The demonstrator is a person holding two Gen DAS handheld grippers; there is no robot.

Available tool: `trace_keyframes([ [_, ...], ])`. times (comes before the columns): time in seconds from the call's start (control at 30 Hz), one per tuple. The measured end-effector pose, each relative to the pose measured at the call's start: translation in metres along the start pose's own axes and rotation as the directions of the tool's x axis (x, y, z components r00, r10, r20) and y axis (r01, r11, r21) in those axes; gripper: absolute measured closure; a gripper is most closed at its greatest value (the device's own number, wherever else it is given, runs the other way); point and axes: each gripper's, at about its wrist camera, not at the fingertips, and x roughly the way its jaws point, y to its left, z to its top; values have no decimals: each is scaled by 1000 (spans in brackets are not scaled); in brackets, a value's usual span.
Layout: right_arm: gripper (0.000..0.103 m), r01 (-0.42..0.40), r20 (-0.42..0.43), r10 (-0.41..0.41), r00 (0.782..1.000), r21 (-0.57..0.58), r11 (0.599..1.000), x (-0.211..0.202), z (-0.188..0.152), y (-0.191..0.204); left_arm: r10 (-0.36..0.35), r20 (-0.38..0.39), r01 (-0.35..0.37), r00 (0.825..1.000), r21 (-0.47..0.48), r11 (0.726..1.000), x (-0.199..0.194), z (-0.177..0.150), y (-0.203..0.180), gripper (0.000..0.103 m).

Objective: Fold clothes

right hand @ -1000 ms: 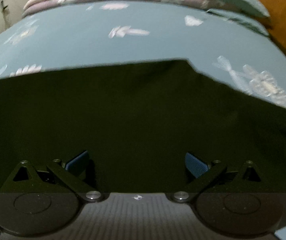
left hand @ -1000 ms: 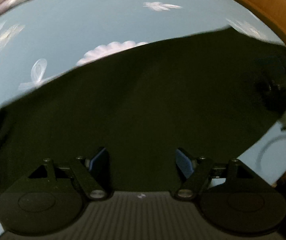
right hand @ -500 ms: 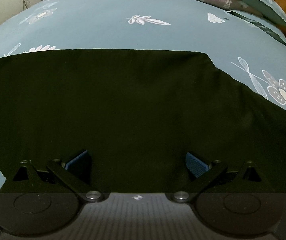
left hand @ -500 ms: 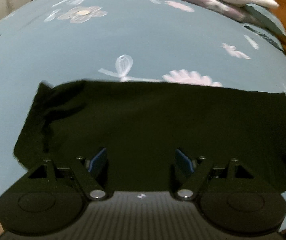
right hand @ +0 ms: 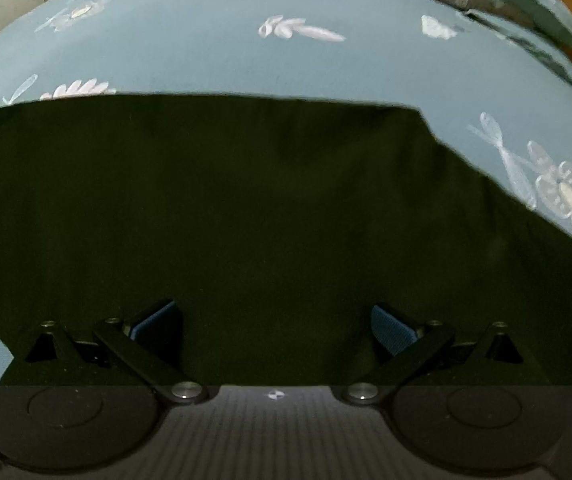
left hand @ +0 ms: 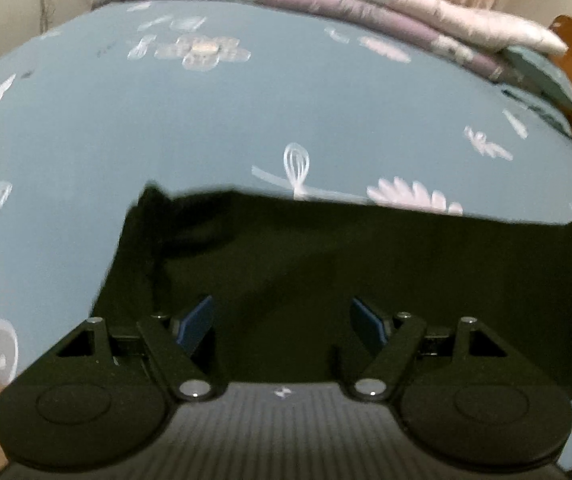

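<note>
Item: dark garment point(left hand: 366, 264), lay spread on blue floral bedsheet point(left hand: 246, 120), near edge, mostly flat; left end bunched, creased.
Change: over last second left gripper point(left hand: 282, 320) swung off middle toward that rumpled end.
Left gripper: jaws wide, empty.
Right gripper point(right hand: 274, 328): jaws apart, empty, above flat cloth.
Reading: fold not begun; left end likely next pickup.

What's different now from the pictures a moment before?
The left gripper has swung round: a second ago its camera saw mostly the black garment; now it sees the garment's bunched left end and far more of the blue flowered bedsheet. Nothing was grabbed or let go. The right gripper stays over the flat cloth, and both grippers are open as before.
</note>
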Motion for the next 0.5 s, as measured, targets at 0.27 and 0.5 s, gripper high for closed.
trace_keyframes([
  [0.27, 0, 85, 50, -87, 995, 41, 995, -25, 12, 38, -104, 37, 102, 994, 47, 994, 44, 32, 23, 28],
  [0.5, 0, 104, 58, -104, 993, 3, 995, -32, 41, 100, -211, -28, 210, 977, -37, 977, 39, 13, 68, 28],
])
